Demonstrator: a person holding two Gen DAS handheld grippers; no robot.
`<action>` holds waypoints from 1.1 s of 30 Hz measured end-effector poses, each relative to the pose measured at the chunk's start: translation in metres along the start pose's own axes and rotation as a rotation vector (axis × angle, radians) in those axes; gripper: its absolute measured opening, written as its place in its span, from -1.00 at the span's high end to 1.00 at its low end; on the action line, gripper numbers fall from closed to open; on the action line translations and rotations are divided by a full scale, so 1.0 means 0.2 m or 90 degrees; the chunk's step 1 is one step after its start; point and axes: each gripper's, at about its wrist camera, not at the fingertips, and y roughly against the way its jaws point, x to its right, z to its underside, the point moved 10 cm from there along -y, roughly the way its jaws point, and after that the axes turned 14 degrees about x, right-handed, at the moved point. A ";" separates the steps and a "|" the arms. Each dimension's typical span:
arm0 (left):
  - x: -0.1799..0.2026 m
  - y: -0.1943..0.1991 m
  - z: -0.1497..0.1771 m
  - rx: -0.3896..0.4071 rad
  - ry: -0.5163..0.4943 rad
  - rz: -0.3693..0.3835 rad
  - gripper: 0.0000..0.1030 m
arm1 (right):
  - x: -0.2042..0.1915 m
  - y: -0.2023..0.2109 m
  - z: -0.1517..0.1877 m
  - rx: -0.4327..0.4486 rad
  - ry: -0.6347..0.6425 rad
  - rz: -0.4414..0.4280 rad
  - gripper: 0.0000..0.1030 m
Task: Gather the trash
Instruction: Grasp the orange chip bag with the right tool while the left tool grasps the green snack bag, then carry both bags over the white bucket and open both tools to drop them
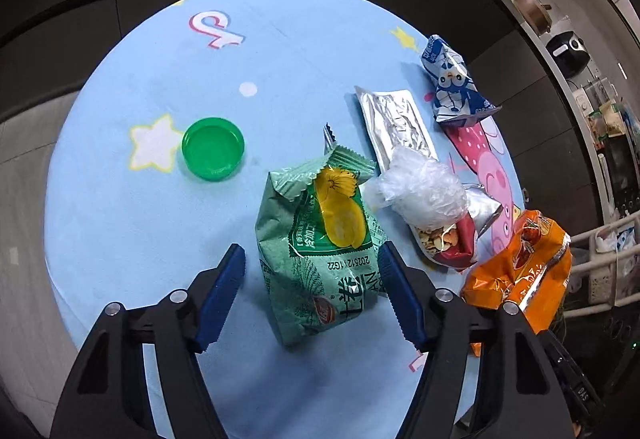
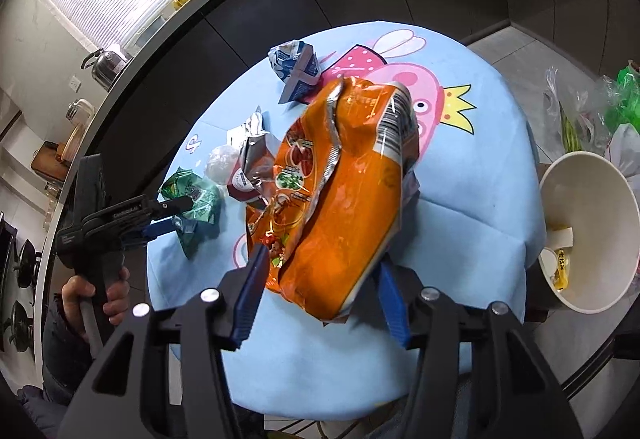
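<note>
A round blue worktop (image 1: 120, 231) with cartoon prints stands in a dark kitchen, strewn with wrappers, a green lid (image 1: 213, 149) and a crushed blue carton (image 1: 454, 83). The left claw (image 1: 312, 275) is spread around the green bag (image 1: 320, 259), its right pad touching it. The right claw (image 2: 320, 279) pinches the orange bag (image 2: 340, 199), with a white bucket (image 2: 592, 199) just beside the worktop.

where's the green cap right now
In the left wrist view the green cap lies open side up on the blue tablecloth, left of the green wrapper, beside a printed star.
</note>
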 end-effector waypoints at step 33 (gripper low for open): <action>1.08 0.40 0.06 0.076 -0.250 0.194 0.65 | 0.17 0.56 -0.32 0.230 0.090 0.084 0.92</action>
